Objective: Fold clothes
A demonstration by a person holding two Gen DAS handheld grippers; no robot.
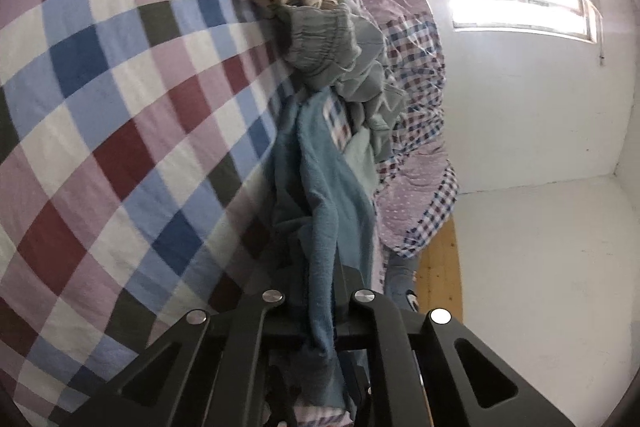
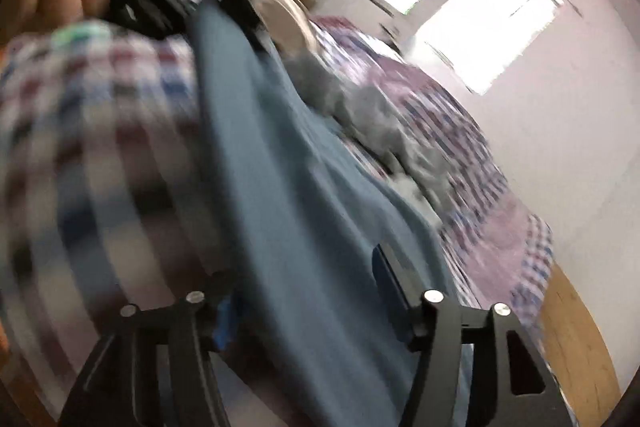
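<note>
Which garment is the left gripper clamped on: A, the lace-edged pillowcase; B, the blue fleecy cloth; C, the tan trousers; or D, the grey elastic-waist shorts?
B: the left gripper has its fingers closed on the blue fleecy cloth, which runs between them.

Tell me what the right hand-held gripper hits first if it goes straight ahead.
Probably the blue garment: it already lies between the open right hand-held gripper and runs on ahead. The picture is blurred, so depth is uncertain.

No text, label, brand, number or sign is showing legibly in either view; the right wrist view is blurring too heavily for any lettering to be read.
</note>
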